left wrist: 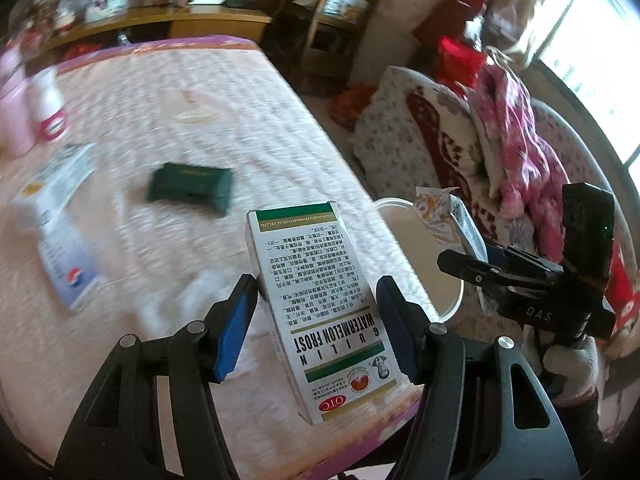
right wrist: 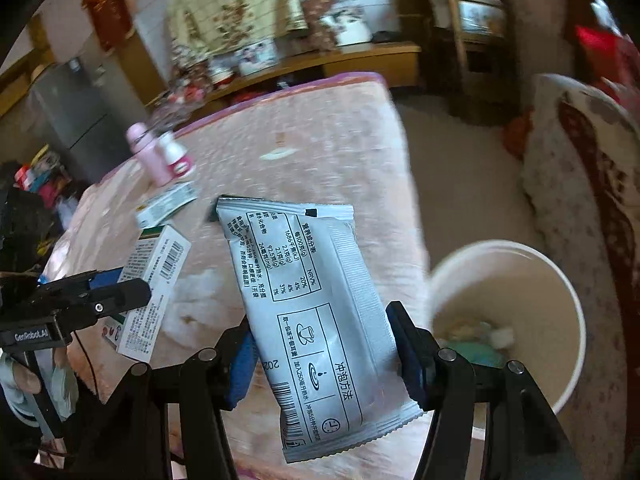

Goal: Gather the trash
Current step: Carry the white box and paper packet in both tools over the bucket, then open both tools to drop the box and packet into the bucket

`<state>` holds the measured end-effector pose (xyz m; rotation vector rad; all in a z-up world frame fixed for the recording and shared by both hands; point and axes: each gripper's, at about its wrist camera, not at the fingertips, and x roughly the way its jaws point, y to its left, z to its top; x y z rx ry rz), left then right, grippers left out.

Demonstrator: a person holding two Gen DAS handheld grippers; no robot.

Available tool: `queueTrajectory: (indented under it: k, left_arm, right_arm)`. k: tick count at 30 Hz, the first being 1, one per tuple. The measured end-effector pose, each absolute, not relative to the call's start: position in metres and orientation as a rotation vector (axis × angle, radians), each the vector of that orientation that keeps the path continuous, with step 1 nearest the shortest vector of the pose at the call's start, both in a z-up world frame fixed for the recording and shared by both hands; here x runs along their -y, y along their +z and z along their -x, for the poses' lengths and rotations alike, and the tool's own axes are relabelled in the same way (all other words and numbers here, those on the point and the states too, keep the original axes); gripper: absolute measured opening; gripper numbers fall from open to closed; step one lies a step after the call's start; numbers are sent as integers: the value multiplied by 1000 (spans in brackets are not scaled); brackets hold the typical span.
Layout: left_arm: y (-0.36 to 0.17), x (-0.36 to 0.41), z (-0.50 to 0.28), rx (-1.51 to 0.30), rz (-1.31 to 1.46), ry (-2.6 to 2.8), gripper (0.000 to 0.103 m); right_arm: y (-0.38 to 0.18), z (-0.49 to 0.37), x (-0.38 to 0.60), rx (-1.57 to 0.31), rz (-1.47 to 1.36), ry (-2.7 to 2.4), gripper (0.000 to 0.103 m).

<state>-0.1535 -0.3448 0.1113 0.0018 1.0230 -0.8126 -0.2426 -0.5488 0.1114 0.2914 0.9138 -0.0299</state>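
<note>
My left gripper (left wrist: 316, 320) is shut on a white and green medicine box (left wrist: 316, 304) marked Watermelon Frost, held above the pink-covered table's near edge. The box also shows in the right wrist view (right wrist: 154, 280). My right gripper (right wrist: 320, 344) is shut on a grey drink-mix sachet (right wrist: 316, 304), held left of a white bucket (right wrist: 560, 280). The bucket holds some trash at its bottom and stands on the floor beside the table. In the left wrist view the right gripper (left wrist: 464, 260) holds the sachet (left wrist: 452, 220) over the bucket's rim (left wrist: 452, 304).
On the table lie a dark green box (left wrist: 190, 188), a white Pepsi-marked wrapper (left wrist: 68, 260), another flat pack (left wrist: 60, 176), a pink bottle (right wrist: 148, 152) and a white jar (left wrist: 48, 104). A sofa with pink clothes (left wrist: 512, 140) stands to the right.
</note>
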Motion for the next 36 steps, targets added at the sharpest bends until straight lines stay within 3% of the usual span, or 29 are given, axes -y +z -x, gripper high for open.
queueTrajectory:
  k: [17, 36]
  left_arm:
    - [99, 463, 175, -1002, -142, -905, 60]
    - [74, 518, 181, -1052, -113, -961, 60]
  right_arm:
    - [82, 286, 632, -925, -384, -230, 59]
    - [51, 294, 665, -950, -450, -314, 60]
